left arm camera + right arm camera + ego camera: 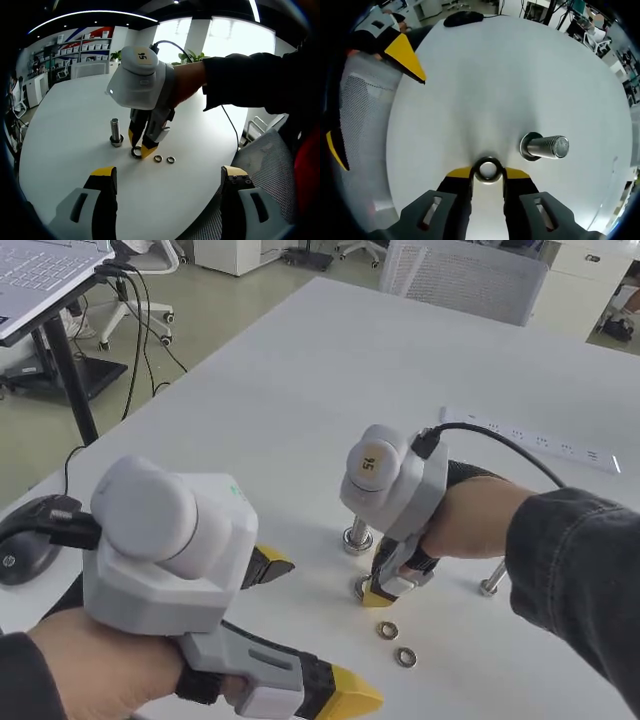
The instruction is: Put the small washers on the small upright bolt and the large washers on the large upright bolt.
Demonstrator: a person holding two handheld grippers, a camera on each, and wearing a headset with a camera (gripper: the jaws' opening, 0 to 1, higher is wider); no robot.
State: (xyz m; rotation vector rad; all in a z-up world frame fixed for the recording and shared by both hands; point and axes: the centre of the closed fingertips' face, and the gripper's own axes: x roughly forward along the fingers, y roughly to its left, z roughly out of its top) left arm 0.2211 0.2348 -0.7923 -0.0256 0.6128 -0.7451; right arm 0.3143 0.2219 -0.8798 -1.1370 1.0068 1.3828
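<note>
your right claw [488, 173] pinches a large washer [487, 160] lying on the surface [495, 75], near the large upright bolt [547, 147]; left claw [169, 172] hangs wide. next, probably: lift it, centre its hole over the bolt.

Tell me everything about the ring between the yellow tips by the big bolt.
The washer is a flat, shiny metal ring with a round hole. It sits on the white table, pinched from both sides by the yellow tips of the right gripper, close to the large upright bolt but not touching it.
</note>
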